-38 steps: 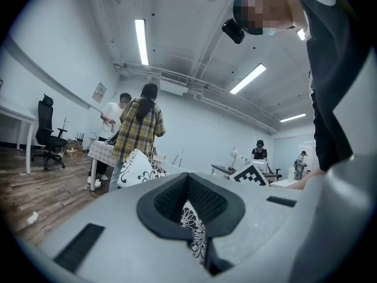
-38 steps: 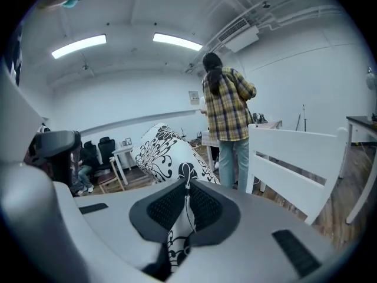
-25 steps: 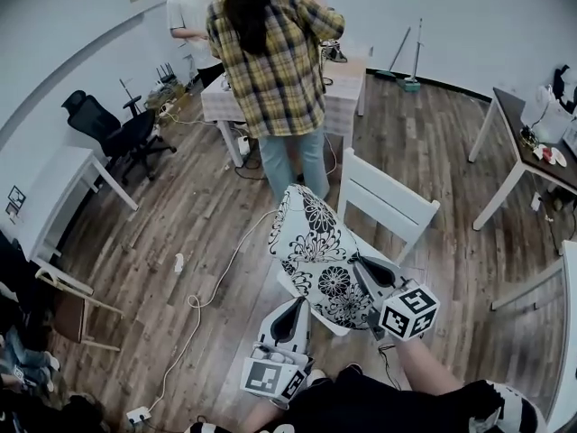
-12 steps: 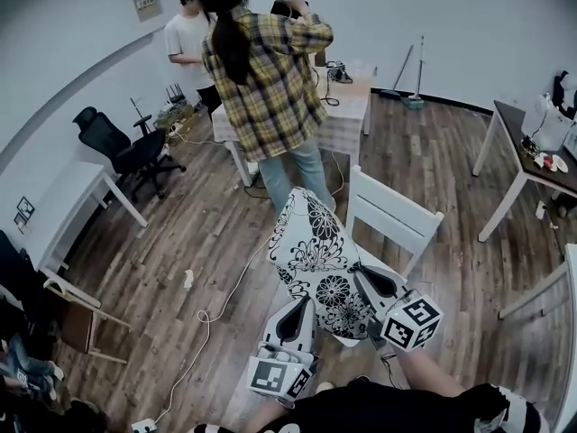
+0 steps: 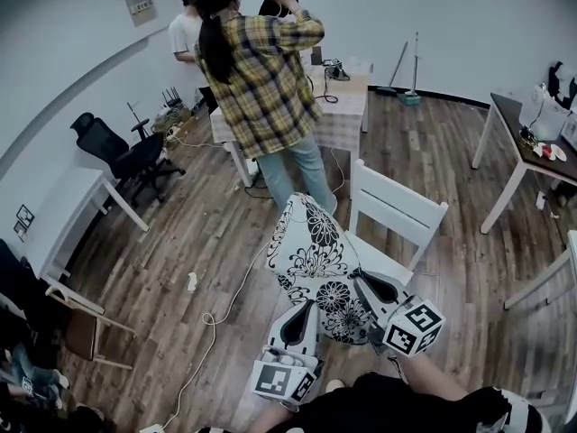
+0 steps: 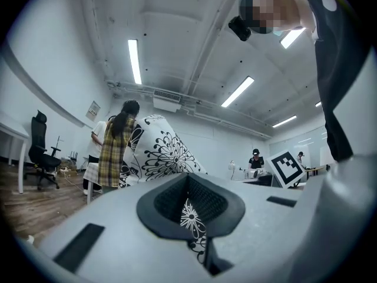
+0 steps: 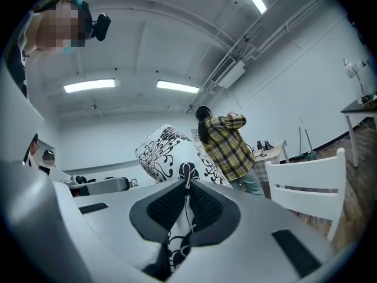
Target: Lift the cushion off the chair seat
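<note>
Seen from the head camera, a white cushion (image 5: 314, 253) with black flower print stands tilted up on edge over the near part of a white wooden chair (image 5: 398, 209), whose seat shows bare to the cushion's right; whether the cushion is clear of the seat cannot be made out. The left gripper (image 5: 302, 308) grips its lower near edge and the right gripper (image 5: 364, 283) grips its lower right edge. Beyond the chair, a person in a yellow plaid shirt (image 5: 263, 84) stands on the wooden floor (image 5: 162, 242), back turned, at a desk (image 5: 347, 106). A white cable (image 5: 215, 317) trails across the floor. In the left gripper view, the two dark pads are closed on a fold of the printed fabric, and the cushion rises just ahead. In the right gripper view, the jaws are pressed together on another fold of the print, the cushion's bulk stands ahead to the left, and the chair's back is at the right.
</note>
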The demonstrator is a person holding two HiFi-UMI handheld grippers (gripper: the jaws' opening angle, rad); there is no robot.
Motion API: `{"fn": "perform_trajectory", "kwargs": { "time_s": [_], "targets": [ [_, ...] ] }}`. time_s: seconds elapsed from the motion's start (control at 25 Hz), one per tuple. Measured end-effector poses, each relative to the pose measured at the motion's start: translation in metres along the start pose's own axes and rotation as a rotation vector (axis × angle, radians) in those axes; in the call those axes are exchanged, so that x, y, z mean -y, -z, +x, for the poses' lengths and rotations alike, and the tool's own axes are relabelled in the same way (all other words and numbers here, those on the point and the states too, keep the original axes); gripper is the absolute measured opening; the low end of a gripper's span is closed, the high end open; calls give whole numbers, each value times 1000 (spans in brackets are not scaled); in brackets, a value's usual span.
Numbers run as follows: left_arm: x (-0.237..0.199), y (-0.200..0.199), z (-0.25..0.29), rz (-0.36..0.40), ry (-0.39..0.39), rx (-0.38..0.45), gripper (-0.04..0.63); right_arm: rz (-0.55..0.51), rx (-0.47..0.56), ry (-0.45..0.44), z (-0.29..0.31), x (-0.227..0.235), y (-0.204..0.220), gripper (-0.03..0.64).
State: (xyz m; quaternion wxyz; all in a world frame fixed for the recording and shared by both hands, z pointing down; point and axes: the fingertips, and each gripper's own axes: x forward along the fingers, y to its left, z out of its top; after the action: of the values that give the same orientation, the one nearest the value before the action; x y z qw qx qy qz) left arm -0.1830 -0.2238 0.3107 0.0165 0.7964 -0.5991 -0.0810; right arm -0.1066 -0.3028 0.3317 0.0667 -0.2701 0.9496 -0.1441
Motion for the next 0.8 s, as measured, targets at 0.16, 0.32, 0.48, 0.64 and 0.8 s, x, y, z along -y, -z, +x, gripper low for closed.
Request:
{"fn": "perform_trajectory", "kwargs": {
  "time_s": [0.16, 0.32, 0.48, 0.64, 0.8],
  "targets": [
    [2, 5, -8, -16, 16, -6, 2, 3, -3, 19, -9, -10, 12, 32],
    [6, 11, -15, -10, 27, -10, 2, 1, -5, 19, -18, -16, 24, 32],
    [18, 5, -21, -5, 22, -9, 2, -3, -2, 7, -27, -24, 17, 32],
    [38, 3, -23, 1, 11, -2, 2, -15, 1, -25, -40, -32, 10, 32],
    [63, 7, -29, -12, -8, 0, 2, -16, -16, -42, -65, -34, 11, 32]
  ]
}}
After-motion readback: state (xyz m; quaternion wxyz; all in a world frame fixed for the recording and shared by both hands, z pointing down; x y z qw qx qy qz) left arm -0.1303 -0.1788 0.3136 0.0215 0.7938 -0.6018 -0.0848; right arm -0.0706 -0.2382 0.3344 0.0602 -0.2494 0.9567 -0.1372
